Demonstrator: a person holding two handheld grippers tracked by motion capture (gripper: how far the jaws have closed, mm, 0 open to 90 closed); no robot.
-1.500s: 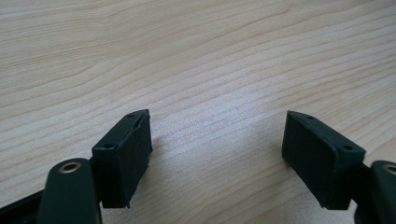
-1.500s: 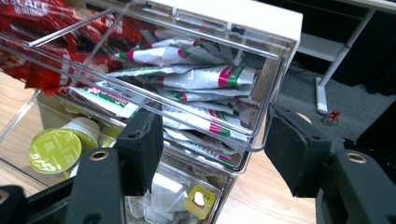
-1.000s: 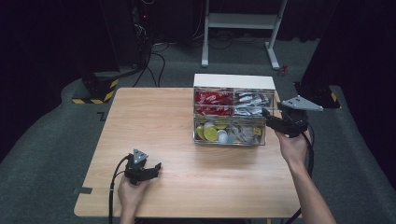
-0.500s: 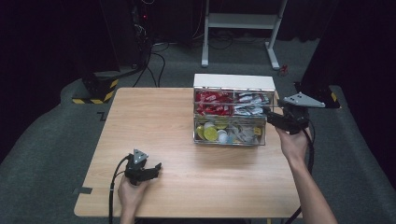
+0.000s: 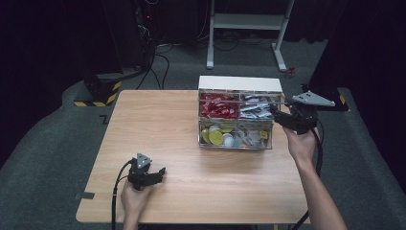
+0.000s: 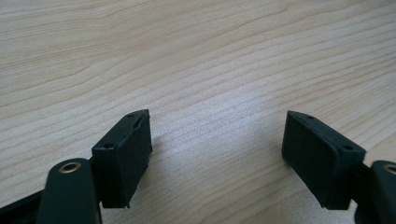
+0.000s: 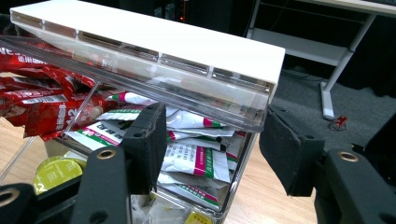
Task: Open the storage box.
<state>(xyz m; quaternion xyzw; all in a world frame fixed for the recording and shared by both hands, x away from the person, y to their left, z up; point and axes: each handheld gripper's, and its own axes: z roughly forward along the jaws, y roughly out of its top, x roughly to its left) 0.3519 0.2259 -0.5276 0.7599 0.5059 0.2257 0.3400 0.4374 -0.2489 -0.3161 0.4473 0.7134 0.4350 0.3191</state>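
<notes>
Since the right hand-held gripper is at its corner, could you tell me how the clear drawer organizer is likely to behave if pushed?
The clear drawer organizer would probably slide on the smooth wooden table rather than tip, as it sits wide and low. Packed with sachets and pods, it likely feels fairly heavy. Its glossy plastic walls may slip between the right hand-held gripper pads.
</notes>
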